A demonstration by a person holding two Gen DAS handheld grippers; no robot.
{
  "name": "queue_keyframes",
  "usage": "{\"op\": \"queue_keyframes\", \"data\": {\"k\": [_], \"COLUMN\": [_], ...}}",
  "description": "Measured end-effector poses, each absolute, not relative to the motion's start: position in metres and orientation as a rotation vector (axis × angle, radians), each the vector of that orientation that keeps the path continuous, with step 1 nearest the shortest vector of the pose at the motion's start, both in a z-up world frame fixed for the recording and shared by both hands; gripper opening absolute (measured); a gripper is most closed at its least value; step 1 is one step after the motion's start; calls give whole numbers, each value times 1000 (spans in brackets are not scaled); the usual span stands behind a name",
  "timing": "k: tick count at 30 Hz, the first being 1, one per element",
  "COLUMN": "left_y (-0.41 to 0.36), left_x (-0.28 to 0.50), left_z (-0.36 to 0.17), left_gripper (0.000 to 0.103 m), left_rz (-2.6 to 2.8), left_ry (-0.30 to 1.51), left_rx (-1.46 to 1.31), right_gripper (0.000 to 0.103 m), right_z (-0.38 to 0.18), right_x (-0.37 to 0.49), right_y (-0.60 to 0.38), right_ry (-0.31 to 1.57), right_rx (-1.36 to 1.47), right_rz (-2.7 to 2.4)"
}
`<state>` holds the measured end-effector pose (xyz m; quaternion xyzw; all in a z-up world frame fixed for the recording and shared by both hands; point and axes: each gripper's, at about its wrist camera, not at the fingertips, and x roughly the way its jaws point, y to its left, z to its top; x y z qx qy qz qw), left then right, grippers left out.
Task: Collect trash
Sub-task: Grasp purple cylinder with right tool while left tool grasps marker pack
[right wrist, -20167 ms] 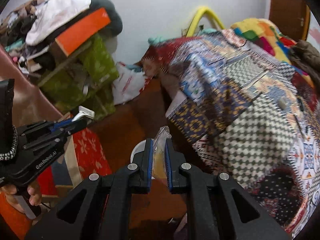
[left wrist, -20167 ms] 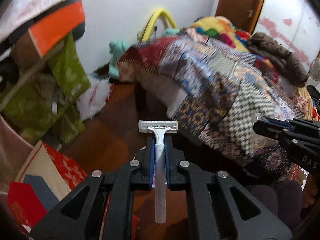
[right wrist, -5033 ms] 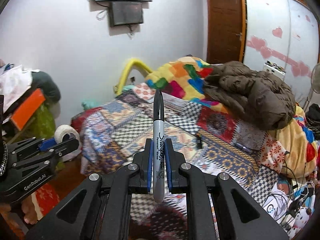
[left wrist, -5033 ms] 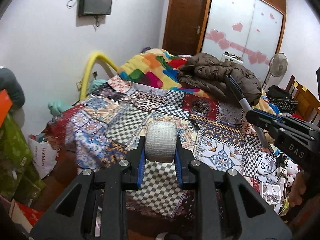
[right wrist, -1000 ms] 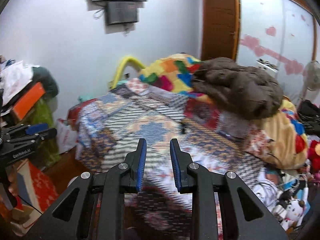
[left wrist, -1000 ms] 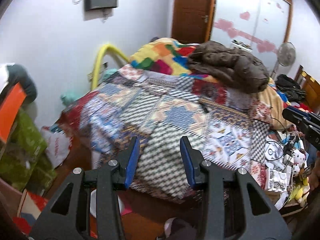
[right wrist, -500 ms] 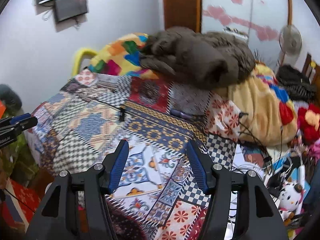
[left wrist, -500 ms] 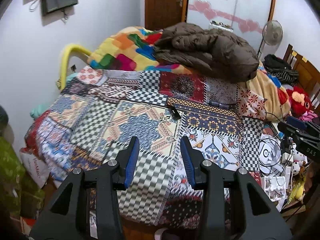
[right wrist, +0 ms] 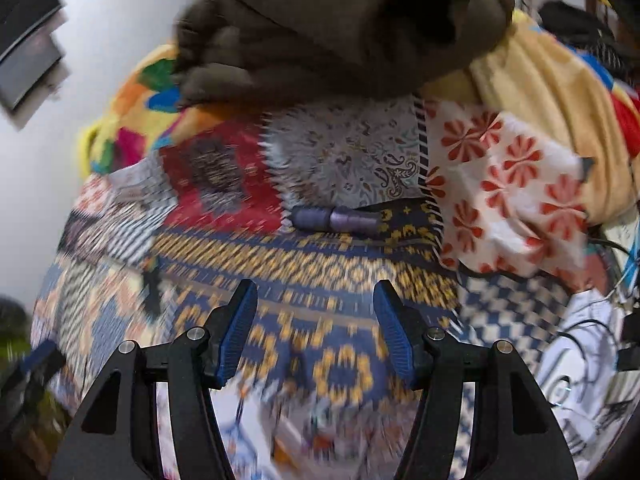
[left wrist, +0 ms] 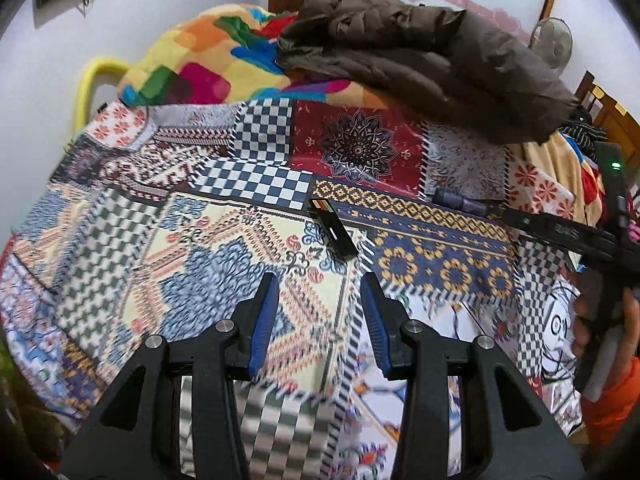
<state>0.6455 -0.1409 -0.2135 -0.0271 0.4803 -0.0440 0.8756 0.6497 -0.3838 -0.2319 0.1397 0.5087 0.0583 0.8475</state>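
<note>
A small black flat object with coloured stripes [left wrist: 333,227] lies on the patchwork bedspread [left wrist: 224,216], just beyond my left gripper [left wrist: 318,284], which is open and empty above the bed. A dark purple cylindrical object [right wrist: 335,219] lies on the spread ahead of my right gripper [right wrist: 314,294], which is open wide and empty. The purple object also shows in the left wrist view [left wrist: 460,201], with the right gripper [left wrist: 516,218] reaching toward it from the right. The black object is a blur in the right wrist view [right wrist: 151,280].
A brown jacket [left wrist: 420,52] is piled at the head of the bed, over a bright multicoloured blanket [left wrist: 200,64]. A yellow blanket [right wrist: 540,92] and cables [right wrist: 600,248] lie at the right. A white wall is to the left.
Both grippers have moved forward and down toward the bed. The right gripper has closed in on the purple object, the left on the black one. Both stay open.
</note>
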Motion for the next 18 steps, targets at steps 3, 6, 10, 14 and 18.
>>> {"op": "queue_keyframes", "data": {"k": [3,6,10,14,18], "left_y": [-137,-136,-134,-135,-137], "left_x": [667,683,704,717,726], "left_z": [-232,-247,-268,-279,-286], "left_gripper": [42,41,41,41,38], "left_rz": [-106,-112,-129,-132,-146], "left_ry": [1017,1028,1046,1050,1047], "left_rx": [-97,-119,-181,-221,-260], "right_gripper": [57,57,57,57,57], "right_z": [-249,-262,-274,-281,-280], "right_x": [670,685,696,701,701], "right_y": [-390,-395,-402,-413,-418], "right_ry": [1072,1083,1092,1093,1086], "right_rx": [347,343,322,370,367], "right_rz": [81,45,8,15,37]}}
